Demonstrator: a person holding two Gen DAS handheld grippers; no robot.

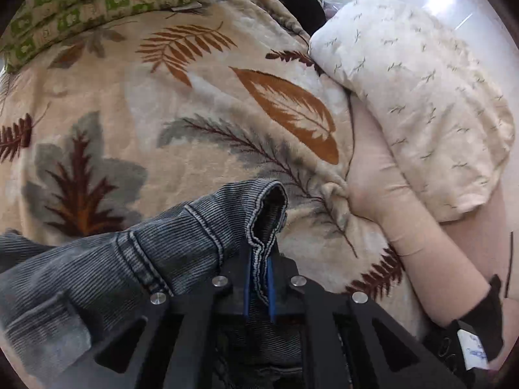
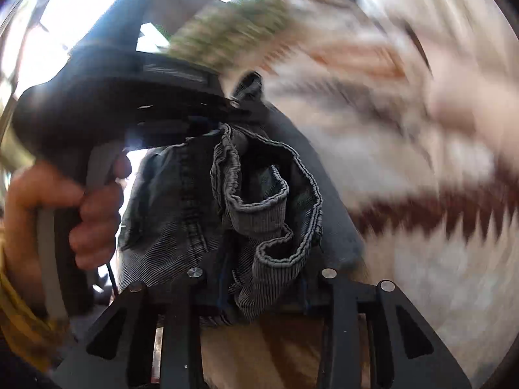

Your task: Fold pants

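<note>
Closest to us in the left wrist view, the left gripper (image 1: 258,278) is clamped on a stitched hem edge of the pants (image 1: 155,253), dark grey ribbed denim. The cloth is pinched thin between the blue pads and trails away to the left of the picture, draped and bunched rather than flat.

In the right wrist view, the right gripper (image 2: 262,288) has a thick bunch of folded hem between its fingers, which stand partly apart. We cannot tell whether the pads press on it or have let go. Just beyond this bunch the denim runs up to the other tool, with the person's hand (image 2: 94,214) wrapped round its handle at the left. So both grippers are at the same end of the garment, close together, and the long axis of the pants hangs away from them.

Farther off lies the leaf-patterned blanket (image 1: 181,103), the surface we judge the pants will be laid on. Beyond it are a pale pillow (image 1: 421,90) on the right and a green-checked cloth (image 1: 81,6) at the top. The right view's background is blurred.
</note>
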